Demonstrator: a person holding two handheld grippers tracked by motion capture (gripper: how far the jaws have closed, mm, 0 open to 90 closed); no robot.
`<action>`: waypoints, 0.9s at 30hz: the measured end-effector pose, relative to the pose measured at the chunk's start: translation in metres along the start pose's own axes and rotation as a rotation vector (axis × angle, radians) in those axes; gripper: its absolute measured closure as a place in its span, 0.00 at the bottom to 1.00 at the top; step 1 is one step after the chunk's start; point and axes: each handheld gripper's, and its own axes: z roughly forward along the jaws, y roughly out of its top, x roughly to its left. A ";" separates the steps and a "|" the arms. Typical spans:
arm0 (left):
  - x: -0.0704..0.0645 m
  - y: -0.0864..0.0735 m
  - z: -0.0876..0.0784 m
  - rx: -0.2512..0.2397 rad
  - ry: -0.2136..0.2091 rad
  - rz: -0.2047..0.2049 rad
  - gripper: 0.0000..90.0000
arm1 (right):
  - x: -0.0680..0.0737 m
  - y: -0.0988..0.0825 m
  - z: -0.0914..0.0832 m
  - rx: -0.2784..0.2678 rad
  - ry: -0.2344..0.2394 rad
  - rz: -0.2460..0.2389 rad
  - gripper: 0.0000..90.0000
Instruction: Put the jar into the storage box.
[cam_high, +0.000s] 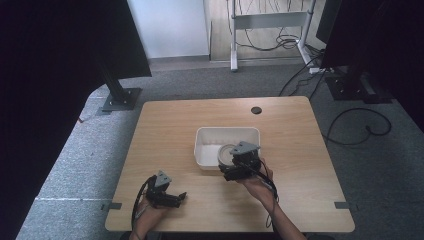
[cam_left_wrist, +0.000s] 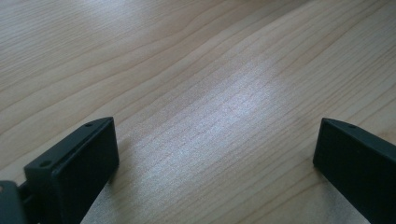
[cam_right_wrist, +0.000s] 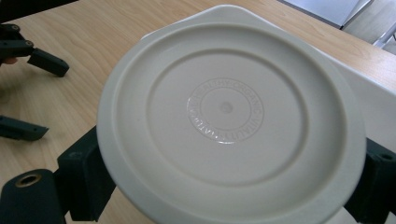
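A round cream plate with an embossed ring of letters at its centre faces the right gripper's camera, and my right gripper is shut on its rim. In the high view the plate is tilted over the front right part of a white rectangular tub, with the right gripper at the tub's front edge. My left gripper rests low near the table's front left, open, with bare wood between its jaws. The same open left gripper appears at the left of the right gripper view.
The wooden table has a black cable hole at the back. Dark stands flank the table on grey carpet. Cables lie on the floor to the right, and a white frame stands behind.
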 end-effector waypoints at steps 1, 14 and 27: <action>0.000 0.000 0.000 0.000 0.000 0.000 0.00 | 0.000 0.001 0.002 0.001 -0.001 0.001 0.10; 0.000 0.000 0.000 0.001 0.000 0.001 0.00 | -0.006 0.015 0.025 -0.003 -0.003 0.000 0.10; 0.000 0.000 0.000 0.000 0.000 0.000 0.00 | -0.012 0.016 0.055 0.023 -0.004 0.010 0.10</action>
